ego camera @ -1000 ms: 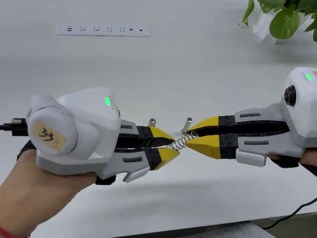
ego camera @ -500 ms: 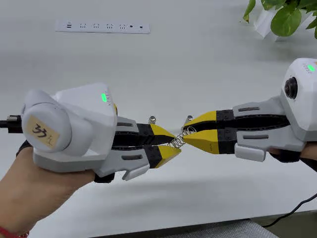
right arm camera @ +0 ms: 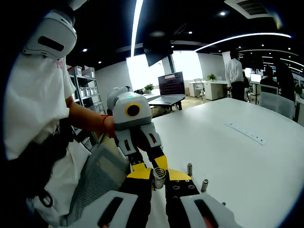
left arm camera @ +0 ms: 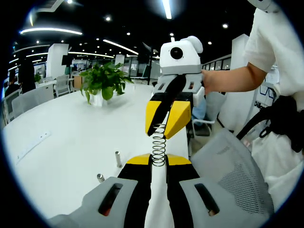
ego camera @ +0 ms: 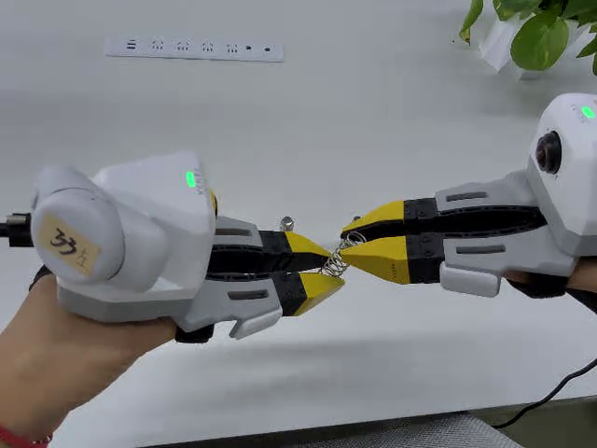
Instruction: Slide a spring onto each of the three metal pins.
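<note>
Your left tongs point(ego camera: 326, 269) and right tongs point(ego camera: 354, 243) are closed on opposite ends of the small coiled steel spring point(ego camera: 338, 259), held mid-air, axis tip-to-tip; the short metal pin point(ego camera: 287, 224) stands just beyond, nearer your left.

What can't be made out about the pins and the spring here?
- Pin count: the head view shows one pin; the right gripper covers the table beside it.
- Springs on pins: in the right gripper view the pins are too small to tell bare from loaded.
- Spring ends: in the head view, tucked inside the jaws of the left gripper and right gripper.
</note>
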Tool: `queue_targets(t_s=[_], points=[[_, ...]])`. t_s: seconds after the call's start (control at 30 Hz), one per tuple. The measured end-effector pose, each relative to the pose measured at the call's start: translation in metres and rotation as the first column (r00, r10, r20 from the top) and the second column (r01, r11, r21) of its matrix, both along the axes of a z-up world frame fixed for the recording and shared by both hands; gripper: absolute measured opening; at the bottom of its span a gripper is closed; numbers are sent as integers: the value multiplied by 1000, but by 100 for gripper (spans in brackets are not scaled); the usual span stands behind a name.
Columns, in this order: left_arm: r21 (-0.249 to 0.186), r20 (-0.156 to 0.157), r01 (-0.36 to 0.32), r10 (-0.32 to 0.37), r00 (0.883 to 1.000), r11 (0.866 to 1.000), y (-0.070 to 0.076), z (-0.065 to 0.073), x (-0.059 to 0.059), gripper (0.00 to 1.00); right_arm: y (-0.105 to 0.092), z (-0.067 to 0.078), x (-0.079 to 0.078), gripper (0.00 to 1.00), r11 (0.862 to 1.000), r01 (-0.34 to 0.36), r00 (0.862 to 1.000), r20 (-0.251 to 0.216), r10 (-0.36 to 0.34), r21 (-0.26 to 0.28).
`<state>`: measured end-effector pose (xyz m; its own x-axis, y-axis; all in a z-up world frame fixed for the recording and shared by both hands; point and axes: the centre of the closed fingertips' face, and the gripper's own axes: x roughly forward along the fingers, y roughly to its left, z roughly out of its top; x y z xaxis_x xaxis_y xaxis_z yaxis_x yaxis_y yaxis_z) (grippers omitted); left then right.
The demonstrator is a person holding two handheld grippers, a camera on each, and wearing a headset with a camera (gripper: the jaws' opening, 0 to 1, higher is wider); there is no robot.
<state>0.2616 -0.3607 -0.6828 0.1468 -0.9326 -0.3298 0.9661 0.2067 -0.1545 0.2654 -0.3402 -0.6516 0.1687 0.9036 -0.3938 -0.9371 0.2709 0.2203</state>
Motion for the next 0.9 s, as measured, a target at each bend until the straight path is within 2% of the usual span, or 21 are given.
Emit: queue_targets(t_s=[0.4,0.9], points=[[-11,-4,-1,1,1000,1000,1,1,-1,7,3,1,-2,5,997,-44,998,32,46,-60],[-21,-7,0,0,1000,1000,1,2,-2,6,7,1,-6,6,986,-98,991,77,109,-136]])
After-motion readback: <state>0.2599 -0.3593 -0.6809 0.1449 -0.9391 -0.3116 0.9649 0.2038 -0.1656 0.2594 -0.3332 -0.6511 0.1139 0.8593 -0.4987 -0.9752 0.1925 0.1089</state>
